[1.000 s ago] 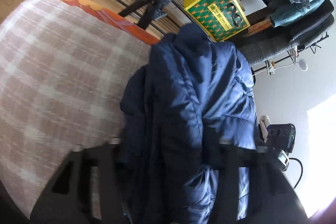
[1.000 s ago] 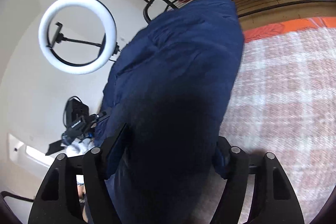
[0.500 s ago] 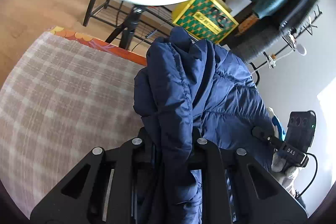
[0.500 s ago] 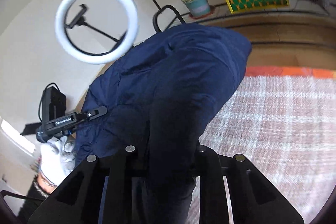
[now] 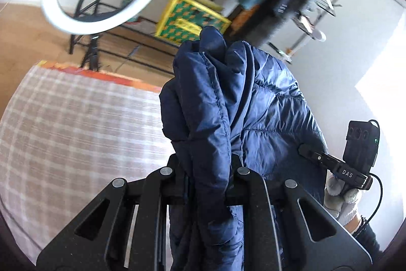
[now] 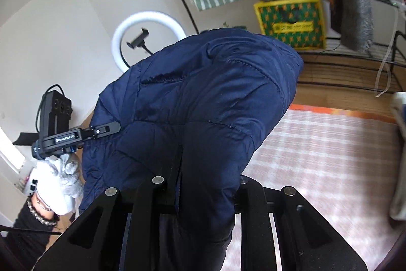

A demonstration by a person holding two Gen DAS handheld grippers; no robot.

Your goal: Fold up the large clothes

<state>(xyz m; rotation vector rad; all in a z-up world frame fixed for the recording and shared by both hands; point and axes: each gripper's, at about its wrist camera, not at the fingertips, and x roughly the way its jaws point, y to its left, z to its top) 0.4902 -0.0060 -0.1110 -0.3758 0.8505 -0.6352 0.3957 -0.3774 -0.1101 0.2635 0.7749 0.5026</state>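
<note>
Left wrist view gives me the checked blanket (image 5: 76,131) spread over the bed, biggest thing below, with the navy puffer jacket (image 5: 253,106) held up off it in the air between my two tools. On the right wrist view the same jacket (image 6: 203,98) bulges over the blanket (image 6: 317,156). My left gripper (image 5: 205,177) has its jaws pinched narrow on a thick bunched edge of the jacket; my right gripper (image 6: 203,184) has its jaws closed on another padded fold. I judge the step is carrying the jacket over to lay it flat. To do it well I should keep both grips firm, draw the tools apart so the padding hangs straight, then lower it evenly onto the blanket
</note>
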